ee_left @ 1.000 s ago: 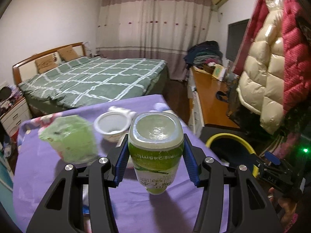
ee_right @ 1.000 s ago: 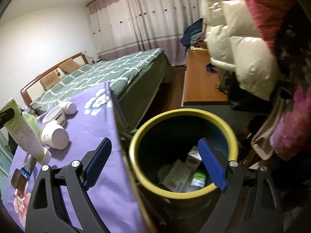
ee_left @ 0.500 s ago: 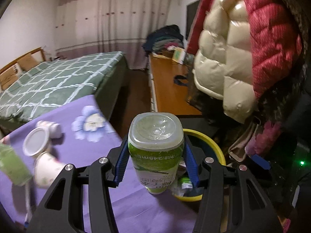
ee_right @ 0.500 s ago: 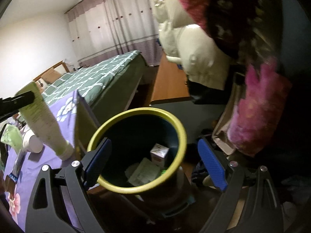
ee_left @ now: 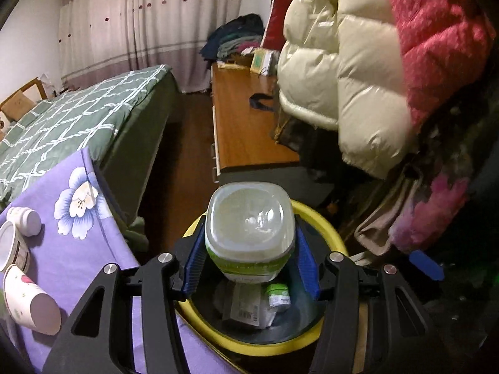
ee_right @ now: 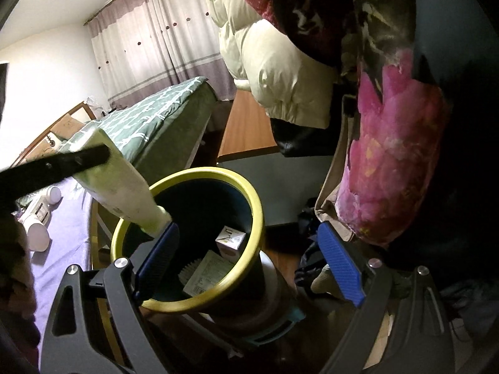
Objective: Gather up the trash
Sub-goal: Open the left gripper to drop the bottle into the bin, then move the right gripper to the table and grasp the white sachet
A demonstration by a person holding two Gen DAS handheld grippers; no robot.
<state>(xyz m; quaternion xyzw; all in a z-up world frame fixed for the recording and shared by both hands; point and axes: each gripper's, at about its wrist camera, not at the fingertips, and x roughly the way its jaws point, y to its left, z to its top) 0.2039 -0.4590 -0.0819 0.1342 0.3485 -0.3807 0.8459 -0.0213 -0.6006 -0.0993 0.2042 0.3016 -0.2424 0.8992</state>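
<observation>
A green-labelled plastic bottle [ee_left: 249,224] hangs cap down over the yellow-rimmed trash bin [ee_left: 327,227], between the blue pads of my left gripper [ee_left: 249,261]. The jaws are opening and the pads stand just off the bottle's sides. In the right wrist view the same bottle [ee_right: 121,187] slants into the bin [ee_right: 255,205], with a black finger [ee_right: 56,165] of the left gripper across it. My right gripper [ee_right: 249,227] is open and holds nothing, above the bin's near right side. A small box [ee_right: 230,240], papers and a small green-capped bottle [ee_left: 277,294] lie inside.
The table with the purple flowered cloth [ee_left: 78,249] is left of the bin, with a paper cup [ee_left: 28,305] and a white jar [ee_left: 29,221] on it. Puffy coats [ee_left: 358,78] hang close above on the right. A bed [ee_left: 78,118] and a wooden cabinet [ee_left: 246,131] lie beyond.
My left gripper carried the bottle from over the table rightwards to above the bin, and its jaws have parted a little. The right gripper shifted right across the bin.
</observation>
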